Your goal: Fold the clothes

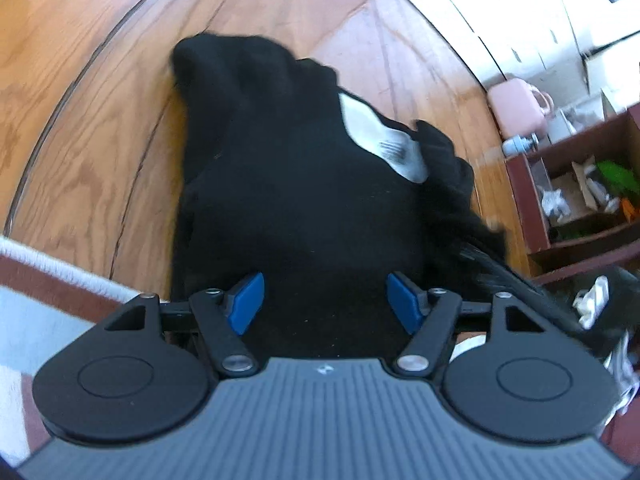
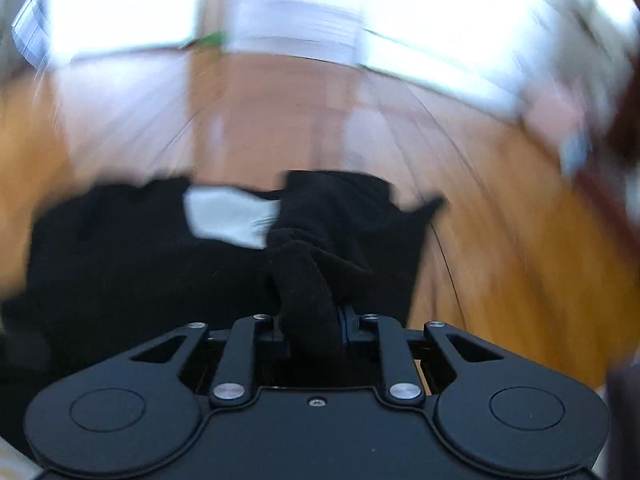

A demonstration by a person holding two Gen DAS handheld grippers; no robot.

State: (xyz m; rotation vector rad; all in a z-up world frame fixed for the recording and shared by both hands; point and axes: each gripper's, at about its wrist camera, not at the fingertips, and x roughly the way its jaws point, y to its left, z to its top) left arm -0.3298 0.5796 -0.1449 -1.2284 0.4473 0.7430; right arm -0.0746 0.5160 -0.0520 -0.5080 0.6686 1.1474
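Observation:
A black garment point(image 1: 288, 168) lies bunched on a wooden floor, with a white label point(image 1: 384, 140) showing near its right side. My left gripper point(image 1: 325, 300) is open just above the near part of the cloth, blue pads point(image 1: 246, 300) apart. In the blurred right wrist view the same black garment point(image 2: 132, 256) and its white label point(image 2: 228, 216) show. My right gripper point(image 2: 316, 328) is shut on a rolled fold of the black cloth point(image 2: 308, 292), which rises between the fingers.
Wooden floor point(image 1: 92, 100) surrounds the garment. A rug edge point(image 1: 52, 280) lies at the near left. A dark red shelf unit point(image 1: 572, 200) with clutter and a pink case point(image 1: 516, 108) stand at the right. White furniture point(image 1: 520, 12) is at the far right.

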